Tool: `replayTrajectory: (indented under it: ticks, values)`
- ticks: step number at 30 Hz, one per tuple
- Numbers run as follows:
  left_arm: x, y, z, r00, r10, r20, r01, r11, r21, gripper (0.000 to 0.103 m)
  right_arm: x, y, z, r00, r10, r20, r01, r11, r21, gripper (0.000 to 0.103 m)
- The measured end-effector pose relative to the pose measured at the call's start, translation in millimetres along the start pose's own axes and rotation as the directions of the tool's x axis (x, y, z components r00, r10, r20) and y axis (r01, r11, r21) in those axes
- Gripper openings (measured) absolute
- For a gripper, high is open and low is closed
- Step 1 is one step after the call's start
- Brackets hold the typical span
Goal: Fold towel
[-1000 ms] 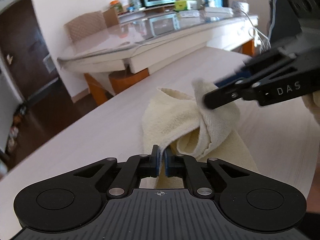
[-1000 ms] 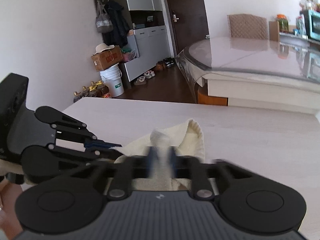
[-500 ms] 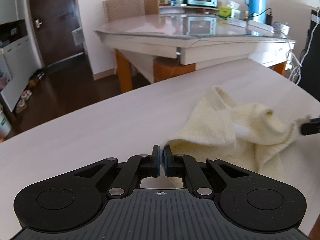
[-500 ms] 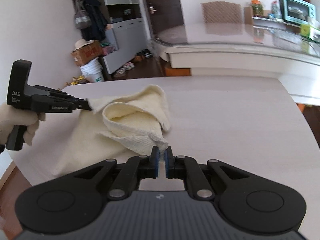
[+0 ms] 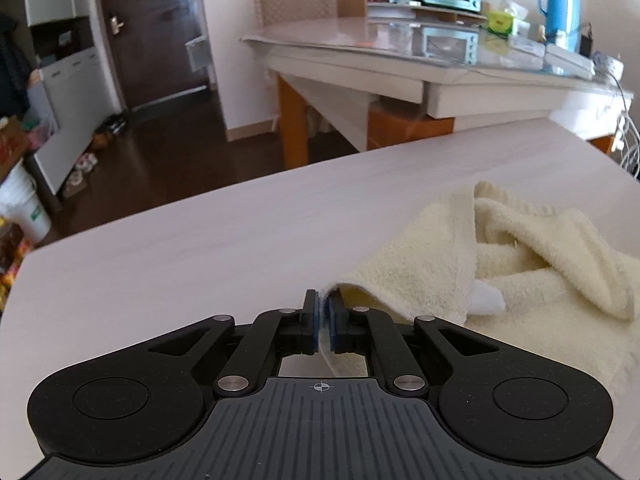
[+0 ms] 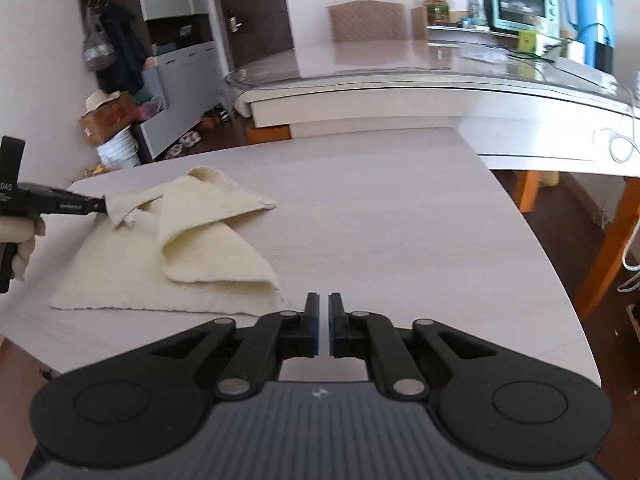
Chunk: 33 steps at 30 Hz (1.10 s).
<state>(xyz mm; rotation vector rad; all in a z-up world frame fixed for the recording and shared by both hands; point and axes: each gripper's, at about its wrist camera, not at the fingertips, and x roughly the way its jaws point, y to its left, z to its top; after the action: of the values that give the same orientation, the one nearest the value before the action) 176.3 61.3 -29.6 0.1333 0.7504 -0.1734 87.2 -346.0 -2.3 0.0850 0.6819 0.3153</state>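
Note:
A cream towel (image 5: 520, 248) lies crumpled and partly doubled over on the pale wooden table (image 5: 200, 240). My left gripper (image 5: 323, 308) is shut on one corner of it, with cloth pinched between the blue pads. The right wrist view has the towel (image 6: 200, 248) at the left of the table (image 6: 400, 220), and the left gripper (image 6: 105, 205), held by a gloved hand (image 6: 24, 240), lifts its far corner. My right gripper (image 6: 324, 308) hovers just right of the towel's near folded corner. Its fingers are shut with only a thin slit and nothing between them.
A glass-topped dining table (image 6: 400, 60) stands behind with a teal toaster oven (image 6: 520, 0) and a blue thermos (image 6: 588, 4). A white bucket (image 6: 118, 152) and a cardboard box (image 6: 108, 120) sit on the floor at left. The table's right edge (image 6: 532, 240) curves away.
The right gripper has let go of the towel and drawn back to the right. The left gripper has pulled its corner further left, spreading the towel flatter.

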Motion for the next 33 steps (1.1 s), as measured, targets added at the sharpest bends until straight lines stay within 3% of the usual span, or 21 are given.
replayTrajectory:
  ticks: [4,6,7,8,13,17,21,23,28,33]
  values:
    - [-12,-5,-2,1.000,-0.009,0.014,0.008,1.000,0.020,0.011,8,12,14,0.996,0.091,0.021,-0.091,0.996,0.004,0.021]
    - [-21,-10,-5,1.000,-0.017,0.023,0.016,1.000,0.026,0.012,16,19,23,0.990,0.138,0.018,-0.138,0.990,0.009,0.030]
    - [-22,-12,-5,0.999,-0.024,0.025,0.023,0.999,0.029,0.014,24,26,29,0.985,0.171,0.012,-0.171,0.985,0.000,0.040]
    - [-34,-19,-10,0.997,-0.063,0.034,0.061,0.997,0.046,0.015,30,33,32,0.980,0.197,0.002,-0.197,0.980,-0.019,0.042]
    - [-53,-50,-29,0.981,-0.196,-0.006,0.196,0.973,0.123,0.019,52,63,31,0.973,0.224,-0.054,-0.229,0.966,-0.120,0.040]
    - [-55,-68,-44,0.969,-0.245,-0.038,0.248,0.956,0.155,0.024,63,78,26,0.978,0.193,-0.078,-0.205,0.958,-0.200,0.040]
    - [-58,-70,-49,0.974,-0.226,-0.027,0.228,0.957,0.181,0.029,65,83,19,0.989,0.130,-0.073,-0.145,0.950,-0.277,0.040]
    - [-57,-64,-51,0.981,-0.194,-0.020,0.194,0.960,0.200,0.040,62,79,17,0.992,0.108,-0.066,-0.122,0.954,-0.275,0.041]
    - [-57,-44,-51,0.986,-0.166,-0.030,0.169,0.967,0.191,0.041,52,69,13,0.995,0.069,-0.071,-0.084,0.965,-0.249,0.043]
    - [-60,-38,-49,0.992,-0.118,-0.035,0.122,0.970,0.209,0.041,56,60,26,0.993,0.104,-0.057,-0.112,0.980,-0.167,0.042]
